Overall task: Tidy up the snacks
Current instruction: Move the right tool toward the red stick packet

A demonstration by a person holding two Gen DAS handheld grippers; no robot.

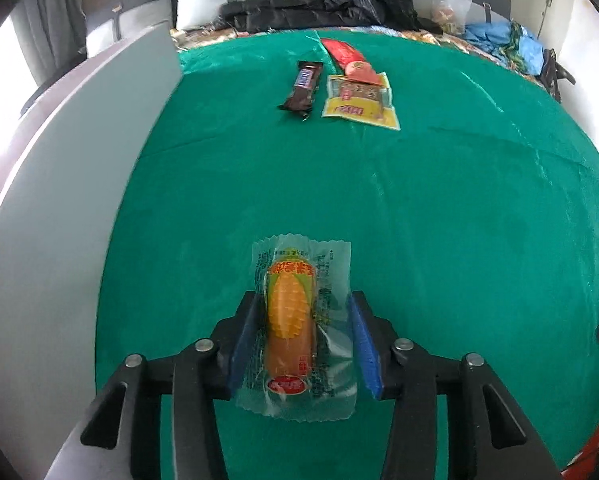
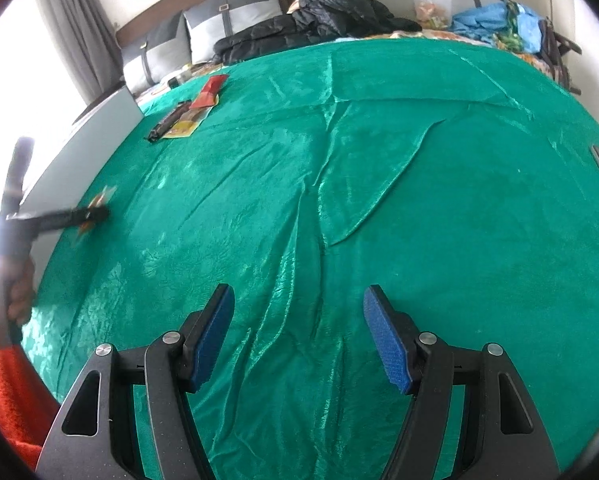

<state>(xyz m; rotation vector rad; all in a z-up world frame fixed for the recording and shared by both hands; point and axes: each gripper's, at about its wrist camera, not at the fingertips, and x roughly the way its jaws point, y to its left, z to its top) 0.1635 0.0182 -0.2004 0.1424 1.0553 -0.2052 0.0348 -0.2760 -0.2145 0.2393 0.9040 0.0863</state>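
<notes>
A clear packet with a corn-printed sausage point(image 1: 289, 320) sits lengthwise between the blue pads of my left gripper point(image 1: 304, 298), which is shut on it just over the green cloth point(image 1: 419, 200). In the right wrist view the same left gripper point(image 2: 93, 214) shows blurred at the far left, with the packet point(image 2: 99, 200) at its tip. My right gripper point(image 2: 298, 294) hangs open over bare, wrinkled cloth with nothing between its fingers. Far across the cloth lie a brown chocolate bar point(image 1: 302, 86), a yellow snack packet point(image 1: 361, 100) and a red packet point(image 1: 347, 58), side by side.
A grey panel point(image 1: 79, 180) borders the cloth on the left. Behind the cloth lie a dark jacket point(image 1: 319, 8), a plastic bag point(image 1: 449, 6) and blue clothing point(image 1: 499, 40). A person's hand point(image 2: 19, 292) and red sleeve point(image 2: 7, 392) hold the left gripper.
</notes>
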